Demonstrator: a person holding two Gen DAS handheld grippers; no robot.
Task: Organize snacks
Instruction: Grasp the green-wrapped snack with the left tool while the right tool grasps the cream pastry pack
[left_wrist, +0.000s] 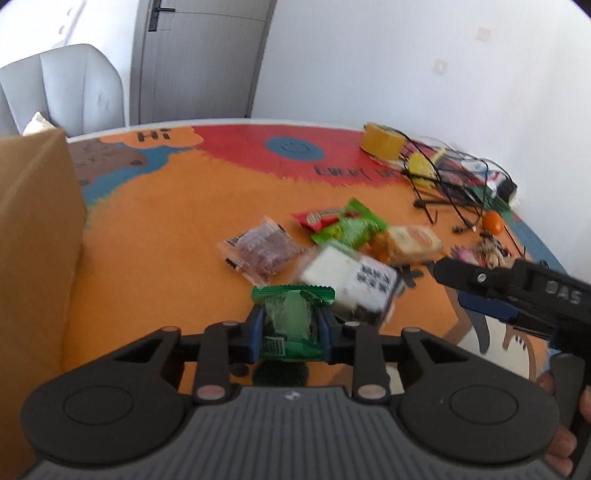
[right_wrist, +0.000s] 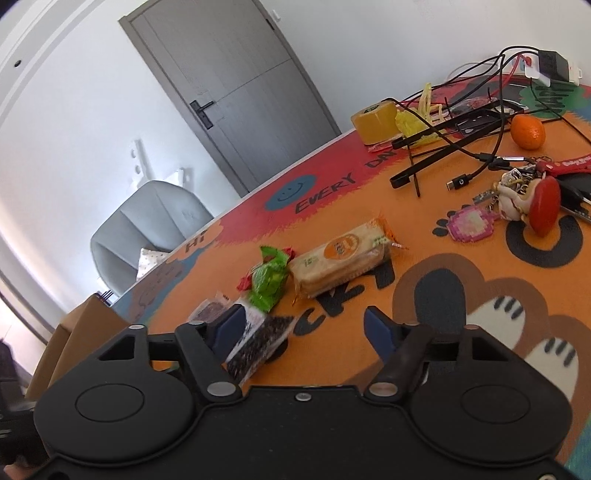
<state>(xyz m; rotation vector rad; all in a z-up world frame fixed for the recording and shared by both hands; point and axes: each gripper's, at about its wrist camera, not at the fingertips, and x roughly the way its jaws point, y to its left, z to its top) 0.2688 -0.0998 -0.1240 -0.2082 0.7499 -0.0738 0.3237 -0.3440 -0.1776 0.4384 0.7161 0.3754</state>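
**Left wrist view: green packet held, box to the side**

In the left wrist view, a dark green snack packet (left_wrist: 291, 325) is seen pinched between the blue pads of the left gripper (left_wrist: 291, 328), which is closed narrowly on it across its width; the packet appears lifted off the orange table mat (left_wrist: 166, 240). A cardboard box (left_wrist: 33, 229) stands well to the left of the fingers. Ahead of the fingertips lie the other snacks: a white packet with a dark printed panel (left_wrist: 351, 280) just beyond, a brown-filled clear packet (left_wrist: 258, 251) ahead and slightly left, a light green packet (left_wrist: 347, 225) and a red one (left_wrist: 317, 218) farther on, and a biscuit pack (left_wrist: 410, 240) ahead to the right.

In the right wrist view, the right gripper (right_wrist: 304, 328) is held wide open and grips nothing; the white packet lies against its left finger, with the biscuit pack ahead of the fingertips.

The green packet is gripped through crinkled film, so it is judged that it could slip or twist out during a swing toward the box. The right gripper's left finger could also nudge the white packet aside. Cables (right_wrist: 461, 144), keys (right_wrist: 517, 199) and an orange (right_wrist: 528, 131) ahead to the right could be snagged by a wide reach.
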